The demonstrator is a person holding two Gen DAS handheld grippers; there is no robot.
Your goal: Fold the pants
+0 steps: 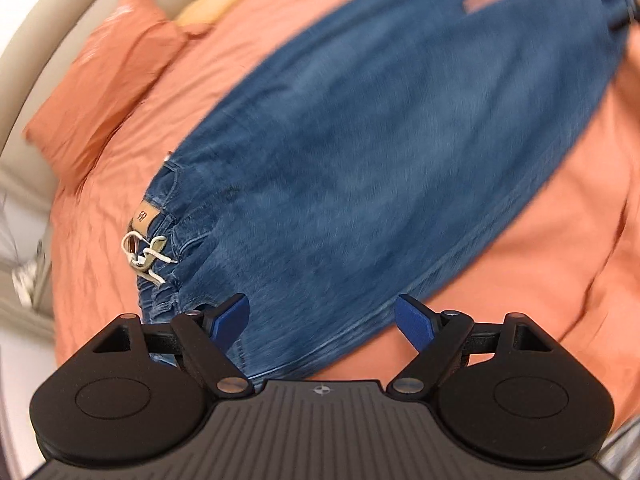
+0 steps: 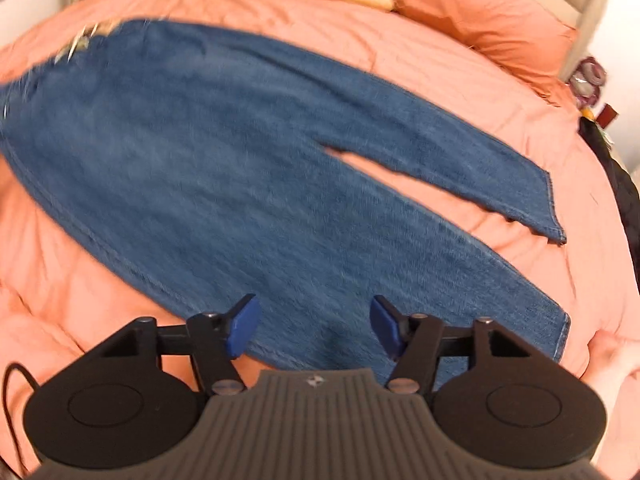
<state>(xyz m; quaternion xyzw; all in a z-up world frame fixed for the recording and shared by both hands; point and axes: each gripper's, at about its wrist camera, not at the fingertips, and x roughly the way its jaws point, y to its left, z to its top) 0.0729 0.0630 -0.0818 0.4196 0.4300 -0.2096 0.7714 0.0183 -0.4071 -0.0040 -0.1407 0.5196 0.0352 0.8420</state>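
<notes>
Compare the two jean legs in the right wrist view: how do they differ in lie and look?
The near leg looks broader and runs toward the right gripper; the far leg looks narrower, toward the pillows. The near leg's hem is straight and stitched; the far leg's hem angles and looks slightly frayed. Both lie flat on the orange bedding, split apart by a gap, neither one gripped.

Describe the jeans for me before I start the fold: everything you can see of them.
The jeans are blue denim, spread flat and unfolded on the orange bedspread, which is all that touches them. The left wrist view shows the waistband with a tan patch and a tied light drawstring. The right wrist view shows the two legs parted by a narrow gap, their hems stitched. Both the left gripper and the right gripper are open above the near edge, holding nothing.
</notes>
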